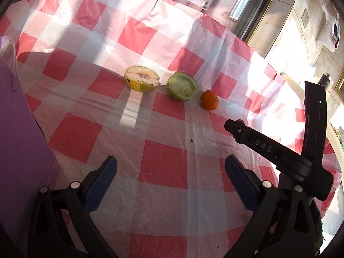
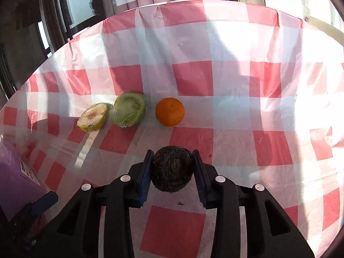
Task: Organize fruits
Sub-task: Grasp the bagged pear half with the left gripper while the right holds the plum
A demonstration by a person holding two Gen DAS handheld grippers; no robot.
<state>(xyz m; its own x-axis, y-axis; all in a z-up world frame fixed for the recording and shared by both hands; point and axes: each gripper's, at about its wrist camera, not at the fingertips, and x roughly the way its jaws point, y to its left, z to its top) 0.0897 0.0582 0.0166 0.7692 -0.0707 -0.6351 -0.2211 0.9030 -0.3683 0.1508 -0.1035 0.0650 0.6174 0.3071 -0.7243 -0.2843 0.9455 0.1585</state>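
My right gripper (image 2: pixel 172 169) is pinching a dark, rough-skinned round fruit (image 2: pixel 172 168) between its blue pads, just above the checked tablecloth (image 2: pixel 232 111). In this right wrist view the row lies ahead: the wrapped yellow half fruit (image 2: pixel 92 117), the wrapped green half fruit (image 2: pixel 128 109) touching it, then the orange (image 2: pixel 170 111) a little apart. To do this well I'd carry the dark fruit level and set it down just right of the orange, keeping the line straight.

The left wrist view shows what the other cannot: my left gripper (image 1: pixel 171 172) spread wide and empty over bare cloth, and the purple box (image 1: pixel 19 129) to its left.
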